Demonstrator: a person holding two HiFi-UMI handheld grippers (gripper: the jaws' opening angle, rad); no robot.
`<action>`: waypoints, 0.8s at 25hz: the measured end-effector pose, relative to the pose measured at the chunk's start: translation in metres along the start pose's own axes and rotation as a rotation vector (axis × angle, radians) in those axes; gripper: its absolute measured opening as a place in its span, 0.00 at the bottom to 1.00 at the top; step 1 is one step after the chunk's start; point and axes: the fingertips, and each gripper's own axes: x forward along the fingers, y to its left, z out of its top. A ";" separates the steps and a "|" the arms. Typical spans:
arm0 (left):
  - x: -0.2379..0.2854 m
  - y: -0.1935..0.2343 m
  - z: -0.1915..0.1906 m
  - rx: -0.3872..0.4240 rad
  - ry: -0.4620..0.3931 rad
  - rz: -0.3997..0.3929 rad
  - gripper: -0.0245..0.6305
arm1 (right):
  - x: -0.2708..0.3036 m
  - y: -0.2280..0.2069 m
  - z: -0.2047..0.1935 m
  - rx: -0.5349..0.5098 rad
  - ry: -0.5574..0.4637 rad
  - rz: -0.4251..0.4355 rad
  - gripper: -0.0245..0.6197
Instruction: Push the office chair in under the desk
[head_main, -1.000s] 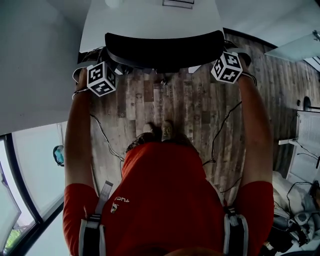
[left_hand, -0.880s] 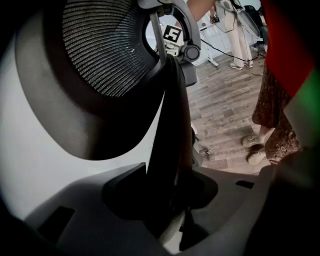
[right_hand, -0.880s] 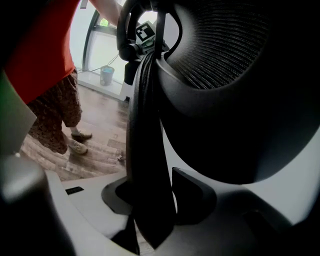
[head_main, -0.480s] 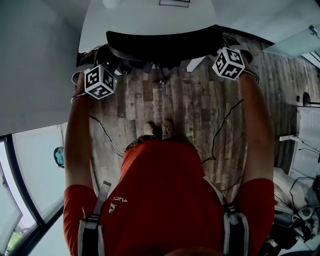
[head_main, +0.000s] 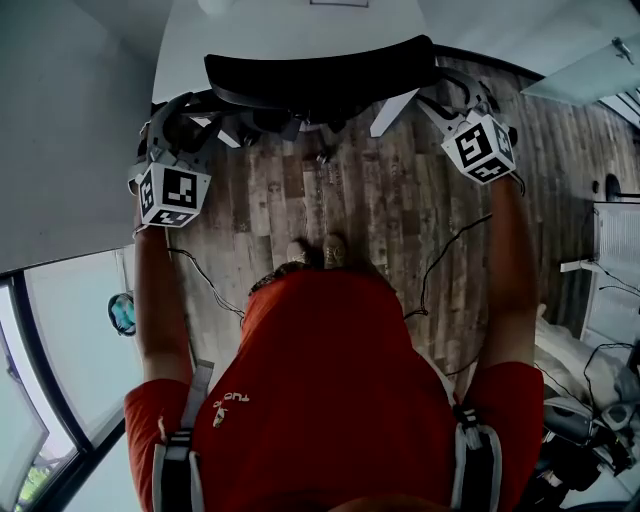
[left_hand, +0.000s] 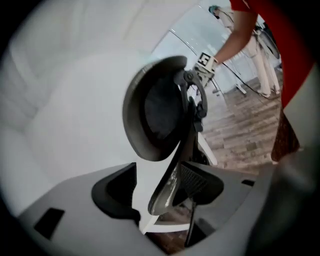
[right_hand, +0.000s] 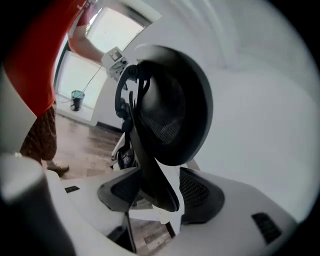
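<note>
- Looking down in the head view, we see the left gripper (head_main: 180, 118) and right gripper (head_main: 452, 98) lifted off the office chair (head_main: 320, 75). Its backrest sits at the table (head_main: 290, 30) edge, so the push looks finished.
- Left gripper view: fingers (left_hand: 115, 192) have just been opening and now stand wide, with the chair's frame between them untouched.
- Right gripper view: likewise, fingers (right_hand: 200, 192) stand wide, clear of the black mesh back.
</note>
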 end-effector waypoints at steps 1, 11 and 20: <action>-0.009 0.003 0.009 -0.053 -0.045 0.026 0.45 | -0.008 0.001 0.008 0.035 -0.039 -0.030 0.41; -0.069 -0.017 0.088 -0.521 -0.429 0.030 0.36 | -0.077 0.040 0.110 0.419 -0.451 -0.142 0.26; -0.073 -0.041 0.133 -0.649 -0.596 -0.003 0.11 | -0.092 0.058 0.195 0.598 -0.809 -0.105 0.11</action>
